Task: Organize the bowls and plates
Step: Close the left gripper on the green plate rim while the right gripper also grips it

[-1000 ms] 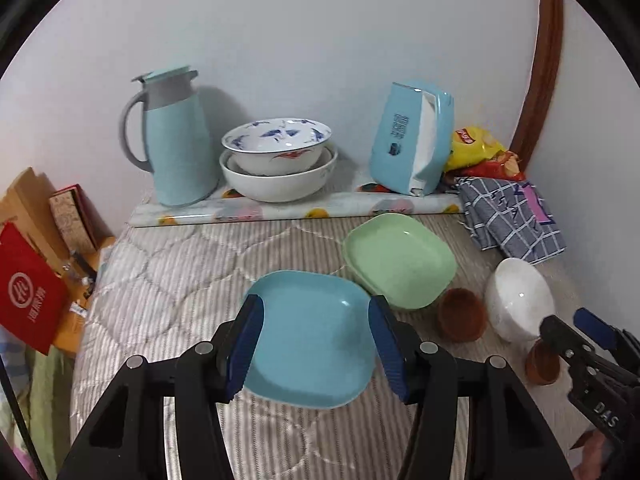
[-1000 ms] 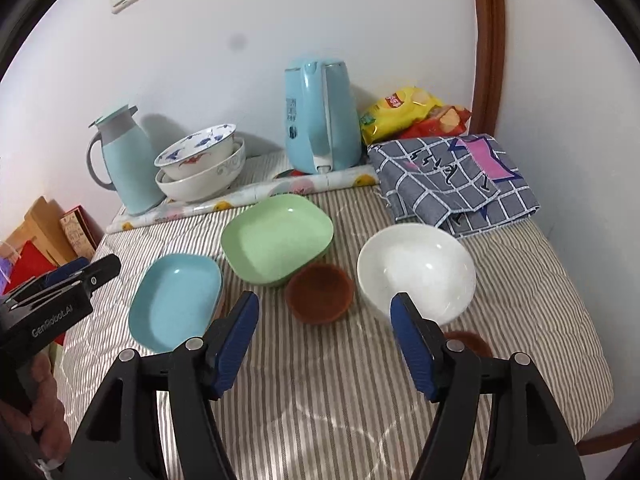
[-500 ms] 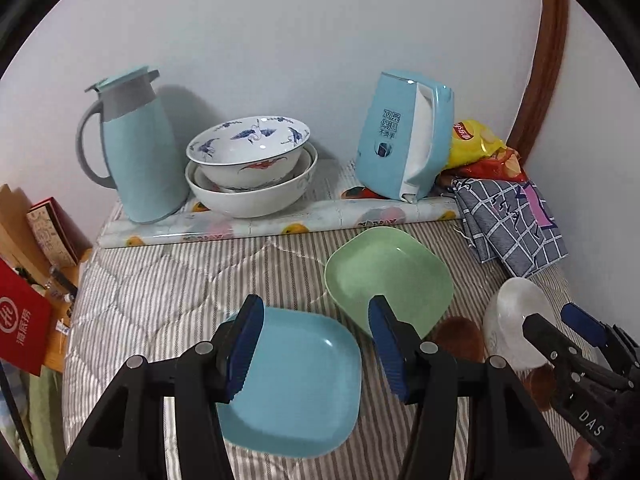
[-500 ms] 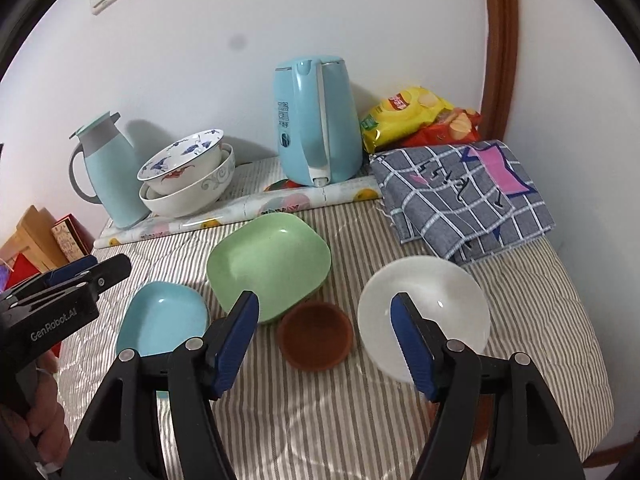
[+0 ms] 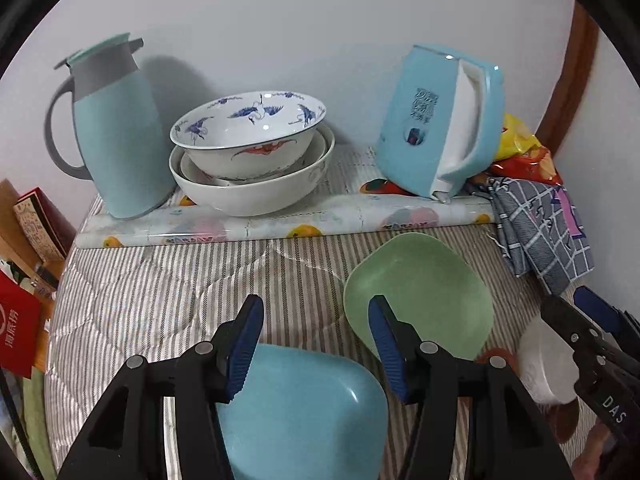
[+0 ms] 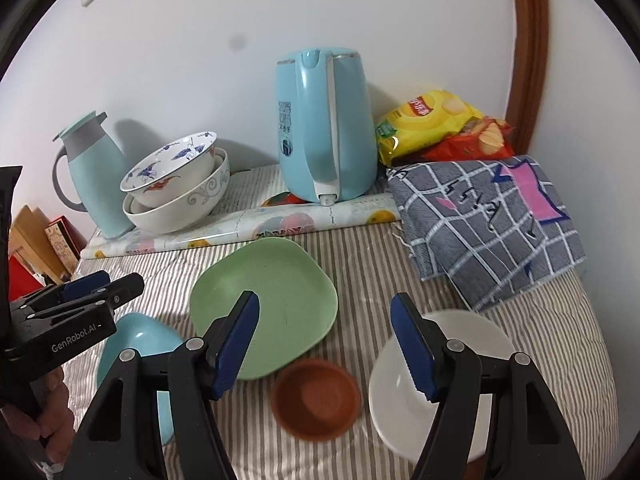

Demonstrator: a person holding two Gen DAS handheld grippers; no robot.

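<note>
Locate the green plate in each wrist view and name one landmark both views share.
Left wrist: the green plate lies right of centre, partly behind that gripper's right jaw.
Right wrist: the green plate lies at centre, above the brown saucer.
Shared landmark: the blue kettle stands behind it against the wall.

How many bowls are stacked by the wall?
3, maybe more hidden: the crane bowl on top, a thin rim nested under it, and the big white bowl at the bottom, between the jug and kettle.

Both grippers have advanced toward the back wall; the blue plate (image 5: 304,412) now seemingly lies under the left gripper (image 5: 316,344).
</note>
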